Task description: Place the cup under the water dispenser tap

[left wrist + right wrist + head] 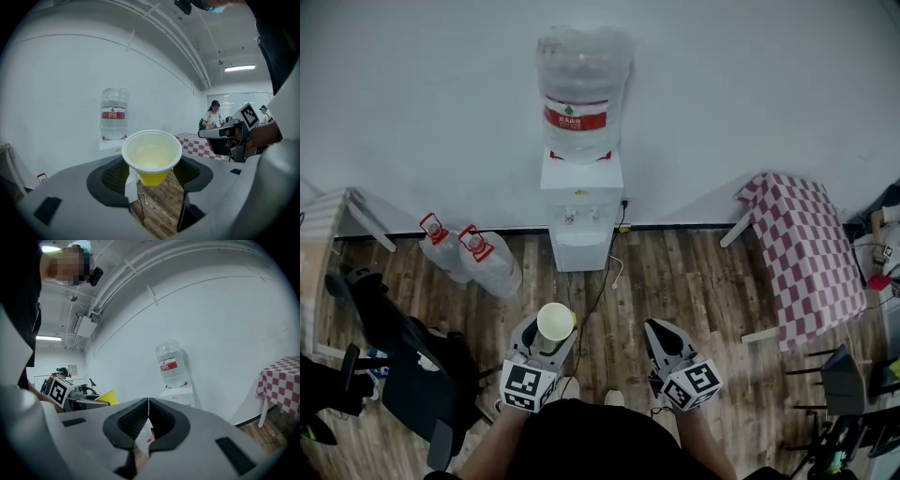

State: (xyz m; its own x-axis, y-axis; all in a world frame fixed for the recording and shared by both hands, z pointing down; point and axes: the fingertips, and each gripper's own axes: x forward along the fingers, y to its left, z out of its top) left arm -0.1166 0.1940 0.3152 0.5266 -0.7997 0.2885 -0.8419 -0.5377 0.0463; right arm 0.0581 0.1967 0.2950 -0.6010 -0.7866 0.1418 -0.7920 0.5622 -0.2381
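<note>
A yellow paper cup (555,322) with a white inside stands upright between the jaws of my left gripper (546,339), which is shut on it. In the left gripper view the cup (152,157) is empty and the pads press on its sides at my left gripper (152,174). The white water dispenser (581,202) with a big bottle on top stands against the wall straight ahead, some way off across the floor; its taps (579,217) have nothing under them. My right gripper (661,336) is shut and holds nothing, its tips touching (148,409). The dispenser (174,369) shows beyond them.
Two spare water bottles (473,258) lie on the wooden floor left of the dispenser. A red-checked table (811,253) stands at the right, a wooden table (323,234) at the left, a black chair (403,366) near my left side. A cable (609,272) runs from the dispenser.
</note>
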